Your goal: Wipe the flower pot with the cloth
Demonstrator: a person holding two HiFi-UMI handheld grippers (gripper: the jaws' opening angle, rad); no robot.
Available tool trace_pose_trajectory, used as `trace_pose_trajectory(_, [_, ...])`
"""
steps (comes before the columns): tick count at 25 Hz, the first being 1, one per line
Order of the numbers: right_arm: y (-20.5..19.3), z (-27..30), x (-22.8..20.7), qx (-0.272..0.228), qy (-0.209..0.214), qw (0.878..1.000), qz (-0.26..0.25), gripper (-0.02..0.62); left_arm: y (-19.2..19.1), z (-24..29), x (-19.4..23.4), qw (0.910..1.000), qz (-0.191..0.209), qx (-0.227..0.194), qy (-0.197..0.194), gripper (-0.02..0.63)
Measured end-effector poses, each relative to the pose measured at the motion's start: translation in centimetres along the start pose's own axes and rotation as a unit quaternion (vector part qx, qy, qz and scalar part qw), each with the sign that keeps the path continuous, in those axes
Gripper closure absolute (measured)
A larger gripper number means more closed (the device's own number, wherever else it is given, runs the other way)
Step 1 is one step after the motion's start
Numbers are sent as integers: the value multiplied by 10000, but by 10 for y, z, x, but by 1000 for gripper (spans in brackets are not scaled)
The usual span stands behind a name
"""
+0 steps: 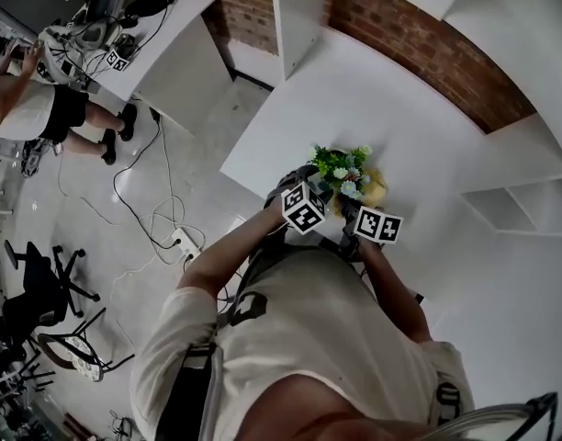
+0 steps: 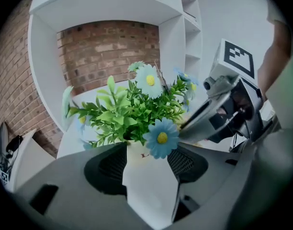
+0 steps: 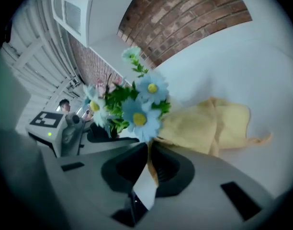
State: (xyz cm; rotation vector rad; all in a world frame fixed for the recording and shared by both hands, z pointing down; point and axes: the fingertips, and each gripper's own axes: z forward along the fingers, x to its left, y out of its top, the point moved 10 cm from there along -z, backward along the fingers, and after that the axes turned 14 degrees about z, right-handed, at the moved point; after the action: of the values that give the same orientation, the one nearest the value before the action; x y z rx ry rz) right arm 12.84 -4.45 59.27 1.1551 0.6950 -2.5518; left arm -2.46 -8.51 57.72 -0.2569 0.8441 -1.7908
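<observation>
Foliage [image 2: 132, 111] and blue daisies hide the rim of the white flower pot [image 2: 147, 181], which the left gripper [image 2: 149, 152] clamps between its jaws. Just beyond the right gripper [image 3: 150, 150], the yellow cloth [image 3: 208, 123] lies bunched on the white table [image 3: 242, 66], one corner pinched between its nearly closed jaws.

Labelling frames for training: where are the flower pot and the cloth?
flower pot [image 2: 149, 171], left gripper view, on its white wall.
cloth [image 3: 208, 123], right gripper view, on its yellow folded middle.
</observation>
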Motion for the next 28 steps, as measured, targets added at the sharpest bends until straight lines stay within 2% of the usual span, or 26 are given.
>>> trace_pose_trajectory(3, [-14, 8, 6, 226, 41, 9997, -56, 552, 2, -1, -7, 10000, 50, 24, 32, 350])
trace_pose_trajectory(6, [-17, 13, 9, 395, 40, 9990, -228, 554, 0, -4, -11, 9999, 124, 38, -16, 405])
trace_pose_trajectory(9, [-13, 7, 2, 416, 81, 9988, -225, 552, -3, -8, -11, 9999, 78, 11, -134, 388])
trace_pose_trajectory(12, [-7, -6, -5, 198, 61, 9998, -23, 554, -8, -19, -2, 9999, 83, -103, -94, 384])
trace_pose_trajectory(17, [13, -18, -1, -399, 83, 9989, 217, 552, -33, -50, 35, 9996, 97, -72, 249, 383])
trace_pose_trajectory(20, [28, -28, -6, -703, 110, 9971, 287, 552, -39, -57, 44, 9997, 44, -257, 18, 383])
trace_pose_trajectory(24, [33, -30, -6, -730, 112, 9971, 206, 552, -26, -47, 38, 9974, 70, -521, -492, 350])
trace_pose_trajectory(28, [21, -29, -5, -704, 49, 9971, 270, 552, -15, -27, 27, 9971, 234, -530, -501, 334])
